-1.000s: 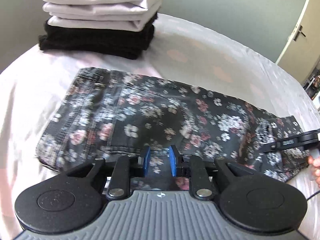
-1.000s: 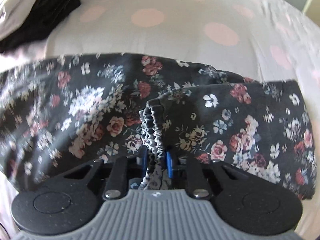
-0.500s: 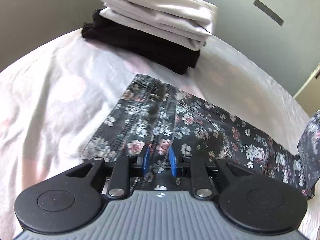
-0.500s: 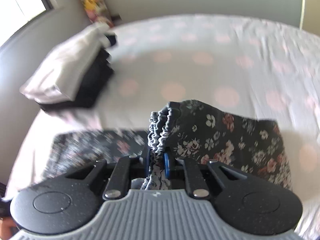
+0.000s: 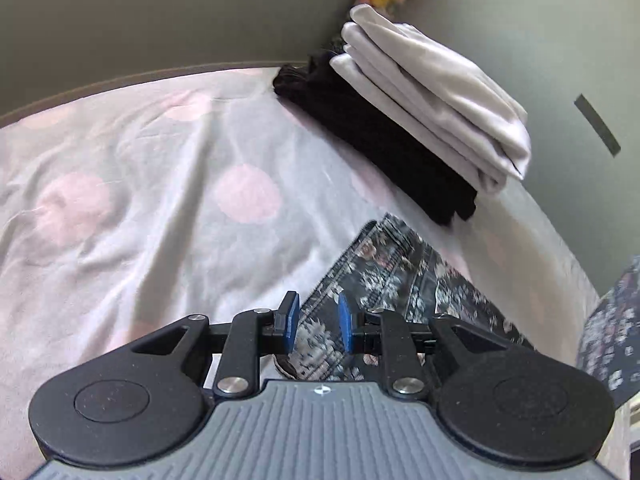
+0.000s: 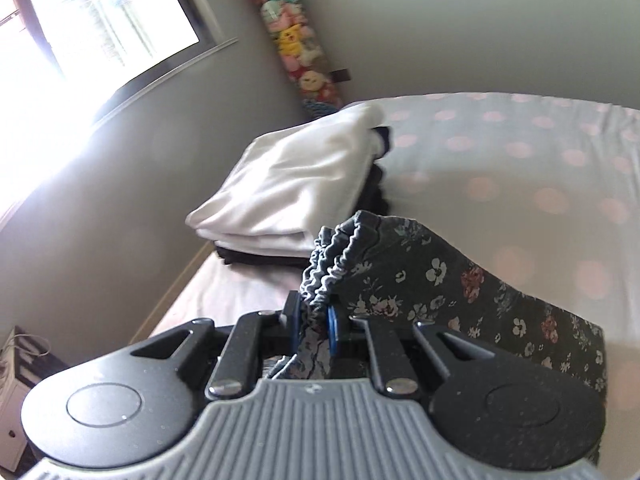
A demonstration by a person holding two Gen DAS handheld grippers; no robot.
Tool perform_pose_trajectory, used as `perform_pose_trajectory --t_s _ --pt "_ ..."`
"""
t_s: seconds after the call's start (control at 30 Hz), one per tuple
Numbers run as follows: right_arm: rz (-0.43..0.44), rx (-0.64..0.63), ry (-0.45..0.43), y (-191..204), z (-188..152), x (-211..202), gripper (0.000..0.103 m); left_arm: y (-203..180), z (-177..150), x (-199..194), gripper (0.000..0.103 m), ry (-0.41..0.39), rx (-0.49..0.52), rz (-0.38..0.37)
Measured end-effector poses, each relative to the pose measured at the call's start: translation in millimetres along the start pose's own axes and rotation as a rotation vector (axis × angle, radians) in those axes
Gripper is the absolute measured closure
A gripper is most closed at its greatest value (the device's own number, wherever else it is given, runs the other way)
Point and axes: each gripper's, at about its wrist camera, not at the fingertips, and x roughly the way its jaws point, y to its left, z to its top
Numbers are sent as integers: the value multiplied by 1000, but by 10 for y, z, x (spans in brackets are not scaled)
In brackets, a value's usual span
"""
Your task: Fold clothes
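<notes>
Floral trousers (image 5: 404, 280) lie on the polka-dot bed sheet (image 5: 140, 200), just in front of the folded stack (image 5: 420, 120). Right gripper (image 6: 314, 322) is clamped on their gathered cuff (image 6: 340, 248), lifted off the sheet beside the stack. Left gripper (image 5: 318, 320) has its jaws part open, gripping nothing, straddling the trousers' other end.

Left gripper (image 5: 318, 322) is hovering low over the bed (image 5: 132, 208), blue pads (image 5: 290, 316) standing apart, nothing between them but the floral trousers (image 5: 400, 284) lying below. Trousers are lying flat, running from under the gripper toward the bed's right edge; a lifted floral part (image 5: 612, 332) is hanging at the right. A stack (image 5: 408, 120) is sitting at the bed's far edge, near the trousers: white clothes (image 5: 436, 96) lying on black ones (image 5: 384, 148).
</notes>
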Motion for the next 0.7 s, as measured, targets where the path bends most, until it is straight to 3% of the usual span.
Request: perform_pose_trajectory --t_s 0.23,0.4,0.5,0.7 --pt "69 -12 106 466 -201 812 88 152 44 23 79 -15 -49 4" --pt "52 -12 229 555 -565 1500 88 138 21 90 79 -21 -34 -1" --pt "47 12 259 517 -724 1813 88 136 4 131 79 -29 -17 -26" --pt "58 13 278 502 -818 1994 80 66 -26 133 79 -51 6 -56"
